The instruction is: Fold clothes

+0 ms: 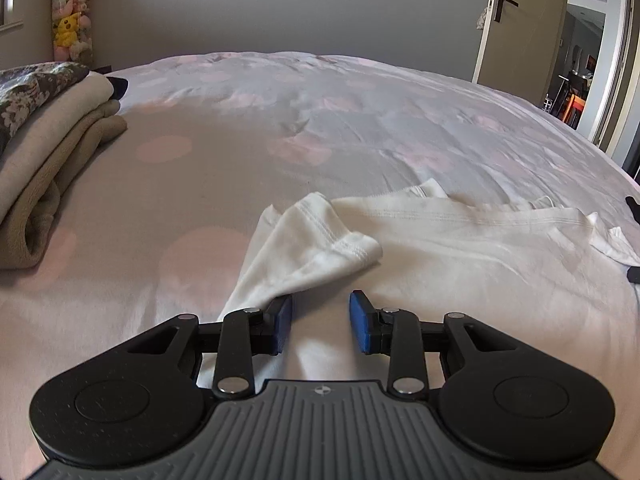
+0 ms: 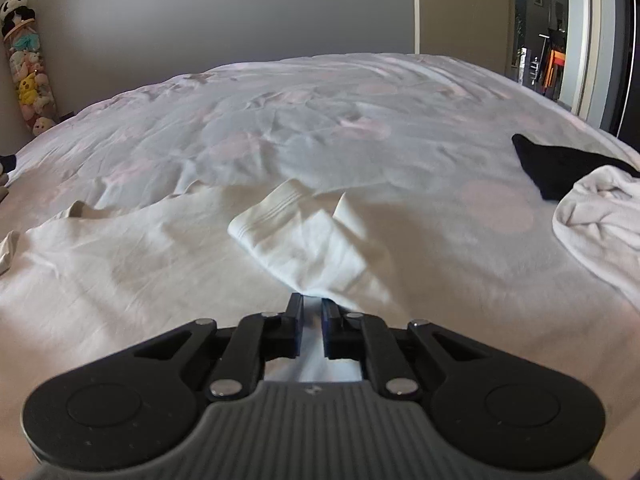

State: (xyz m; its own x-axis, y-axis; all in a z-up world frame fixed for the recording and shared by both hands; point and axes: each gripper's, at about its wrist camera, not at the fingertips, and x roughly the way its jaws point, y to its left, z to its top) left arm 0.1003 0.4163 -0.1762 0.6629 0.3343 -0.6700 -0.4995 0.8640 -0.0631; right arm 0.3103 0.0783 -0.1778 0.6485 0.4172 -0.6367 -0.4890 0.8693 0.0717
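Across the bedspread [image 1: 304, 120], a white T-shirt [image 1: 460, 248] lies spread out, both sleeves turned in over its body. The left gripper [image 1: 321, 322] hovers low above the shirt's left side with its blue pads [image 1: 360, 326] standing apart; cloth lies under the gap, and the folded sleeve [image 1: 312, 248] brushes the outer side of the left-hand finger, but nothing is pinched. The right gripper [image 2: 311, 322] has its fingers drawn to a narrow slit, with the base of the other folded sleeve [image 2: 304, 240] bunched at the tips, seemingly nipped. A stack of folded beige clothes [image 1: 48, 168] sits at the bed's left edge, and a black garment [image 2: 560, 168] and a crumpled pale one [image 2: 600, 220] lie at the right.
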